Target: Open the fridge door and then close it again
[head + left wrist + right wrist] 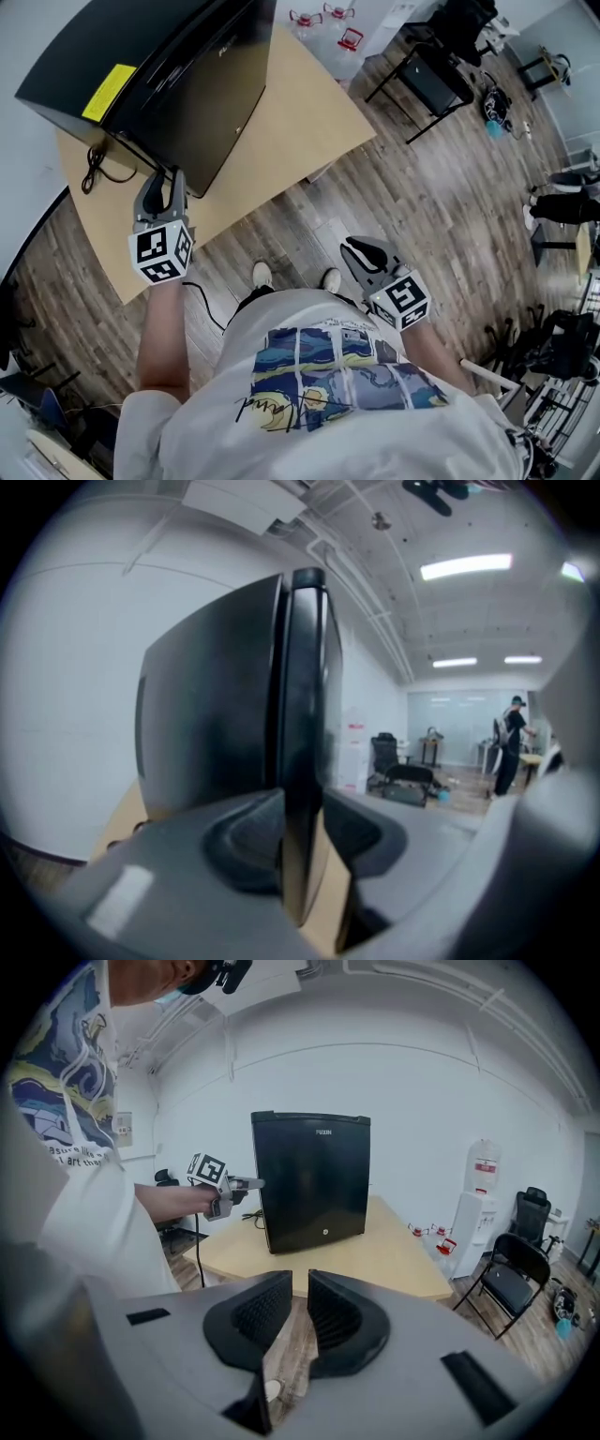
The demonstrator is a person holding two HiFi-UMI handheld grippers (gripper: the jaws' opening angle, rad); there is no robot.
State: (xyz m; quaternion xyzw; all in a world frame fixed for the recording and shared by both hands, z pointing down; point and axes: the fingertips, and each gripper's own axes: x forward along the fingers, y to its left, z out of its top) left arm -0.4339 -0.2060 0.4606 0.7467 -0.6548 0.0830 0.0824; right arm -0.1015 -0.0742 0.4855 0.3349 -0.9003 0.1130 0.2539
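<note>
Office room, wood floor [422, 206], pale table [300, 112] in the upper left of the head view. On it sits a black fridge [178, 66] with a yellow label [108, 91]. Its door [314, 1180] looks shut from the right gripper view, so no idea what's inside.

The left gripper [173, 180] is at the door's left edge, jaws clamped on either side of that edge [302, 714]. The right gripper [361, 253] hangs low over the floor, well apart from the table, jaws a little apart with nothing between.

A cable [94, 169] lies beside the fridge. Chairs [511, 1283] and a water dispenser [483, 1194] stand at right. A person [511, 742] far back is too small to make out.
</note>
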